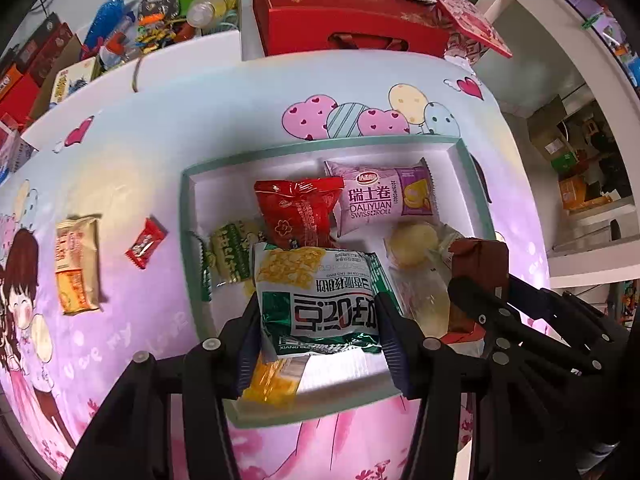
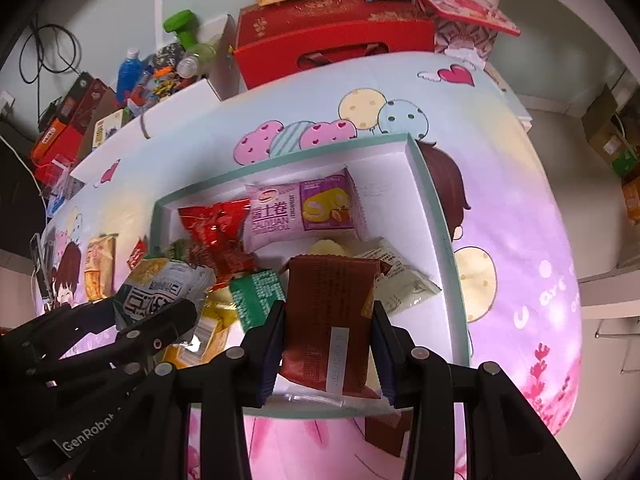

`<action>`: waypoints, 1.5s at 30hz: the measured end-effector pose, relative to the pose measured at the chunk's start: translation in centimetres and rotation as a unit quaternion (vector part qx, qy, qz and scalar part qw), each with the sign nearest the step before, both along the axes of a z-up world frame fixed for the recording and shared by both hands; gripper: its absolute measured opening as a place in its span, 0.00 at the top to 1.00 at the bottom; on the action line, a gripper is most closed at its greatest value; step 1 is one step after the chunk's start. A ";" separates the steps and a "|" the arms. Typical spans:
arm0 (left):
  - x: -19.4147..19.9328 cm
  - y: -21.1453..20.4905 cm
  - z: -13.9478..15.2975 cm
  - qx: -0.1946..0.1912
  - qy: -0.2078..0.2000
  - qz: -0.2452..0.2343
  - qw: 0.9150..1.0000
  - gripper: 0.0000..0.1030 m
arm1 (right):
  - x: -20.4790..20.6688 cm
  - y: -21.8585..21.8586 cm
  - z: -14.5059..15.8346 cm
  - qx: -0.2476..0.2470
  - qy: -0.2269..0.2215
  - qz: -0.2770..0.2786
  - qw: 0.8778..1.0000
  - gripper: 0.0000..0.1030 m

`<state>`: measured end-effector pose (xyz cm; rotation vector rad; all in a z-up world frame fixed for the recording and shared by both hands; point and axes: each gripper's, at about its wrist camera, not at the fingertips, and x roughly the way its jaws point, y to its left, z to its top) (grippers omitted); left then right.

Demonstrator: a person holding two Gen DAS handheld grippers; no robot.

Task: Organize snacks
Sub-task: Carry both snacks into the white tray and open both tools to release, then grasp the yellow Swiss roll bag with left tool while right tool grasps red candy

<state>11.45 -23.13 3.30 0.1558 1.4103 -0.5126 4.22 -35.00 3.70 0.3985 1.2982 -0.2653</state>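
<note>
A white tray with a green rim (image 1: 188, 208) (image 2: 424, 184) lies on the cartoon tablecloth and holds several snacks: a red pack (image 1: 298, 212), a purple Swiss roll pack (image 1: 384, 200) (image 2: 304, 212), a green pack (image 1: 230, 254) and a clear pastry pack (image 1: 412, 246). My left gripper (image 1: 318, 320) is shut on a white-and-green snack pack (image 1: 320, 300) over the tray's near part. My right gripper (image 2: 328, 330) is shut on a brown snack pack (image 2: 332, 320) over the tray's near right part; this pack also shows in the left wrist view (image 1: 476, 260).
A tan snack pack (image 1: 77, 264) and a small red candy (image 1: 146, 242) lie on the cloth left of the tray. Red gift boxes (image 1: 340, 16), bottles (image 1: 108, 20) and cartons crowd the back. White shelving (image 1: 580, 120) stands at the right.
</note>
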 end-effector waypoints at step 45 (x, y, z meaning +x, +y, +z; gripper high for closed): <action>-1.2 19.6 6.3 0.004 -0.056 0.115 0.992 0.01 | -2.1 11.4 9.2 -0.042 -0.060 0.046 0.996 0.00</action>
